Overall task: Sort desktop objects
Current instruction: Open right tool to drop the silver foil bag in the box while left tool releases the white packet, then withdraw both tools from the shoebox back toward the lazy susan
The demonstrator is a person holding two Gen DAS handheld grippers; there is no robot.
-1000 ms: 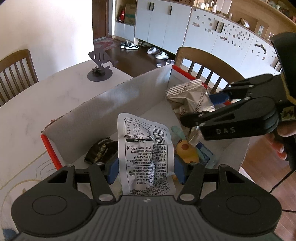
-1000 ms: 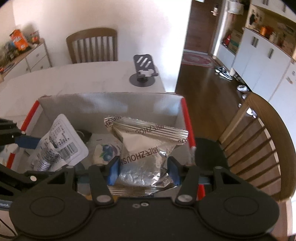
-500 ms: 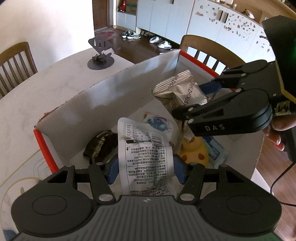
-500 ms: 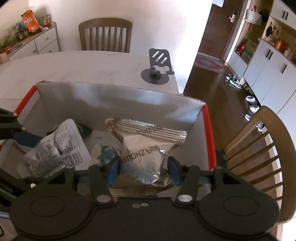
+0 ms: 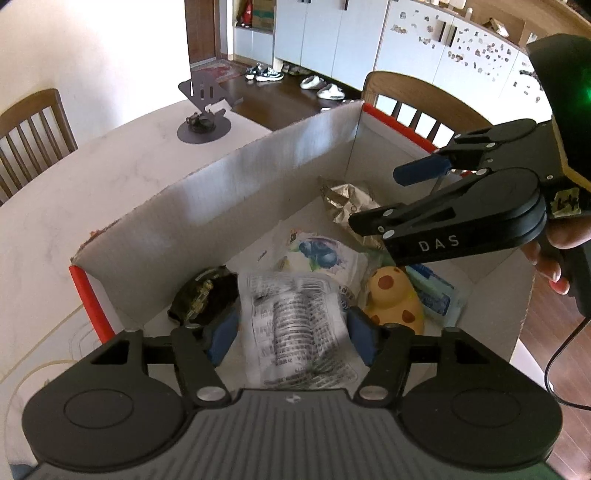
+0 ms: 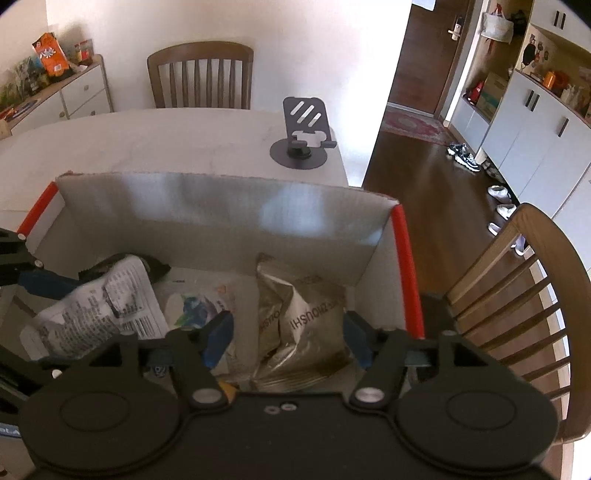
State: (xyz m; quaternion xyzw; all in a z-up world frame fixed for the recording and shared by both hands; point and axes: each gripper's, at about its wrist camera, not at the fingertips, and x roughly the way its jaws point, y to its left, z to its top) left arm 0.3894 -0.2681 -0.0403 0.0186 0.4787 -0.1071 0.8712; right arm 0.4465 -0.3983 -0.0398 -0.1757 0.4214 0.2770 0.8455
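While both grippers hang over the cardboard box (image 6: 221,210) on the white desk (image 6: 147,144), we note jaws just opening — left gripper (image 5: 291,334) spread around the blurred white packet (image 5: 295,325), right gripper (image 6: 286,338) clear of the silver pouch (image 6: 303,321) inside the red-edged walls.

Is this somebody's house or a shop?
Most likely a home, in the dining area. A pale table has wooden dining chairs around it, shoes lie on the dark floor by white cupboards, and a cardboard box of snacks sits on the table.
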